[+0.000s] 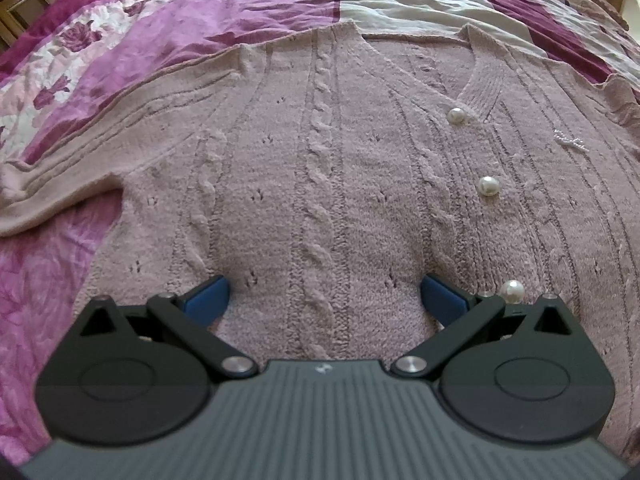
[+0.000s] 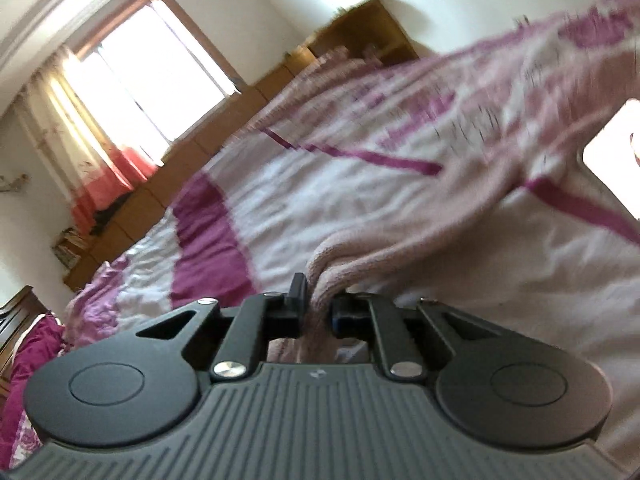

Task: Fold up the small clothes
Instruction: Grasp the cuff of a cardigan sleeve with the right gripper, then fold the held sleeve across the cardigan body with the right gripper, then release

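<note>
- In the left wrist view we see a pale pink cable-knit cardigan (image 1: 320, 168) spread flat across the middle of the frame, lying on a bedspread (image 1: 180, 28) patterned in magenta, lilac and white.
- The cardigan's neckline sits toward the top of the frame, with a sleeve (image 1: 80, 152) reaching out to the left edge.
- Three pearl buttons run down the right of centre: the top button (image 1: 456, 115), the middle button (image 1: 489, 185) and the lowest button (image 1: 512, 291), this last one just beside the gripper's right linkage.
- A small beaded ornament (image 1: 569, 139) shows on the knit near the right edge.
- Our left gripper (image 1: 324, 300) fills the bottom of that frame with its blue fingertips (image 1: 206, 298) set wide apart; they rest against the knit, but nothing is pinched between them.
- In the right wrist view our right gripper (image 2: 316, 300) sits at bottom centre, its jaws drawn together and clamped on a bunched fold of the same pink knit (image 2: 340, 268).
- From that pinch the fabric stretches away toward the upper right of the frame, lifted off the bedspread and blurred.
- Behind it the white and magenta bedspread slopes across the frame; a bright window (image 2: 148, 68) with a curtain (image 2: 80, 148) sits at upper left, and wooden furniture (image 2: 360, 28) stands along the wall at top centre.
</note>
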A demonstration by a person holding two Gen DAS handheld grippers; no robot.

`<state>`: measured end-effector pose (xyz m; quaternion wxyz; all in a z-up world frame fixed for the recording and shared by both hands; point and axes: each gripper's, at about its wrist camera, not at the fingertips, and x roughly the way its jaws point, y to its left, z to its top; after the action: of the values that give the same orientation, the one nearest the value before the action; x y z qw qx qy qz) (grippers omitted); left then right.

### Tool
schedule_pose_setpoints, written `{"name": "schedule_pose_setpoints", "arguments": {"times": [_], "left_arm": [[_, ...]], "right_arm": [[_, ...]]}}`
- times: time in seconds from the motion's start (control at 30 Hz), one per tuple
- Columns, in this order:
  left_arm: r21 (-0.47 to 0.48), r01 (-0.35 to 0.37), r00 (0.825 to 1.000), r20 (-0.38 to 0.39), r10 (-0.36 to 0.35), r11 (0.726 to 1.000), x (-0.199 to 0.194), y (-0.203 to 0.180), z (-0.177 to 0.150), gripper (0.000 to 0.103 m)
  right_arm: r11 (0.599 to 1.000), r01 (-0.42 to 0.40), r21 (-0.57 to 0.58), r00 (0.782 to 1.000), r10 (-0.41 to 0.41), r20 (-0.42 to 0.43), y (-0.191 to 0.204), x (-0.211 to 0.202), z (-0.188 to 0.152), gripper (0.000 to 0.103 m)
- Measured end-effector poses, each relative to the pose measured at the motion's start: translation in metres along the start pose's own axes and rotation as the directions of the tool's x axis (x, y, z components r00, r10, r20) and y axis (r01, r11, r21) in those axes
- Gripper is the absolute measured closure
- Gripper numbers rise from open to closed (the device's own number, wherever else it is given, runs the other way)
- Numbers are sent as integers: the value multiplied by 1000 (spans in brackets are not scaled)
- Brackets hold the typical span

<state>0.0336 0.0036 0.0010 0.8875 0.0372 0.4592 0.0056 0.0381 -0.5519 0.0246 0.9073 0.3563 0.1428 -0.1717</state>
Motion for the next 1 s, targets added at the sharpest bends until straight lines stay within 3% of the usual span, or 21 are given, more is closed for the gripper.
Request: {"name": "schedule_pose_setpoints", "arguments": {"times": [0.27,0.5,0.77,1.0], "left_arm": [[4,11,1000,8,-11,1000,-2,2,-1,0],[5,47,999,9,-47,999,-9,10,3,0],[29,-8,996,87,5,1000,-30,30,11,0],[-35,-15,993,115,19,999,-42,64,18,0]], "right_arm": [[990,-125,-58,987,130,90,50,-65,6,91],[959,-230,-167,968,243,59,121,-96,-1,91],[913,-268,-307,960,281,-2,209,-110,-45,91],[882,-308,-356,950,305,-64,276,-106,-94,91]]}}
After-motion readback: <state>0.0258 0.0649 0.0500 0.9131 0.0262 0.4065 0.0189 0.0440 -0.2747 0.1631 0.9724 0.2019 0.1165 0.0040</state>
